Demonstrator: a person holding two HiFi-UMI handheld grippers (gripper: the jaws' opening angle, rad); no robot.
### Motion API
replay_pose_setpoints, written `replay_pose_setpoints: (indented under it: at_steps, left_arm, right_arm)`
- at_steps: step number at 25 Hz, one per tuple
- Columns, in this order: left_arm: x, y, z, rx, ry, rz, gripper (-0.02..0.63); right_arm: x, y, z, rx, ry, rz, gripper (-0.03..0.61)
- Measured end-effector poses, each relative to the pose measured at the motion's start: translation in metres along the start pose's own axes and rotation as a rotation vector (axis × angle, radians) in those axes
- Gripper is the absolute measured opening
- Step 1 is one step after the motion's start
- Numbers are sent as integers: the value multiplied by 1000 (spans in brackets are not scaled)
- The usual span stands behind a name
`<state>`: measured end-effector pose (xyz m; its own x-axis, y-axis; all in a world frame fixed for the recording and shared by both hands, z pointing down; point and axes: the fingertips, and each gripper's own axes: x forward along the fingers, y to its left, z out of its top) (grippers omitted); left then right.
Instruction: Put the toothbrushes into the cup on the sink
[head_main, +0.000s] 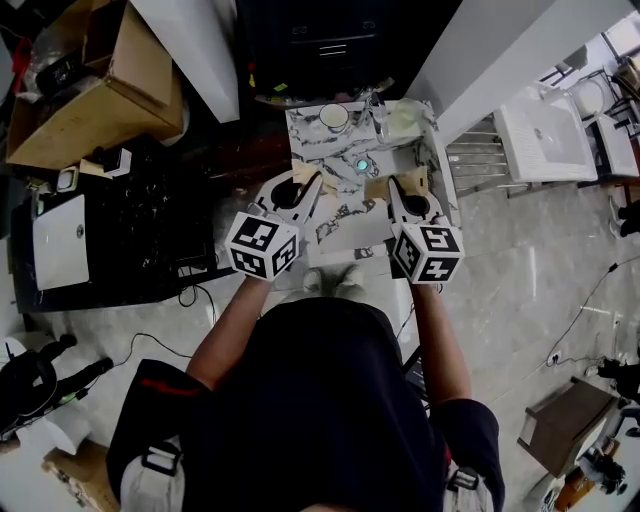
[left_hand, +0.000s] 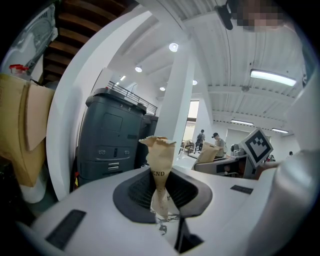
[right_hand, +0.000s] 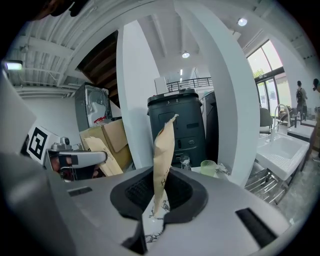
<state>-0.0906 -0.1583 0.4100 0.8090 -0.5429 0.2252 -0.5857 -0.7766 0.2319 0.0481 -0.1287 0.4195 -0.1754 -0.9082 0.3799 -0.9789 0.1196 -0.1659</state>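
My head camera looks steeply down over my shoulders from well above. My left gripper (head_main: 303, 183) and right gripper (head_main: 396, 190) sit mid-picture, pointing at the marble counter (head_main: 310, 135) just ahead. Each gripper's camera rides close behind its own jaws and faces almost level across the room. My left one looks past the paper packet (left_hand: 160, 172) in its jaws to a dark grey copier (left_hand: 112, 142), and my right one faces that same copier. The right gripper view and the head view share a pale green cup (right_hand: 208, 168). Each gripper view catches the other gripper's marker cube at its edge.
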Motion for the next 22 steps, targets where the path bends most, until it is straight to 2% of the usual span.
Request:
replay_pose_setpoints:
  at_steps: [6,16,22]
  left_arm:
    - [15,6,4,6,-2,29,60]
    - [52,30,11,5,3,134,60]
    - [84,50,28,35,-35,185,60]
  right_arm:
    - [16,-11,6,-17,5,37,58]
    - [52,-30,9,-30,53,148,58]
    - [71,-43,1,-36,98,198,58]
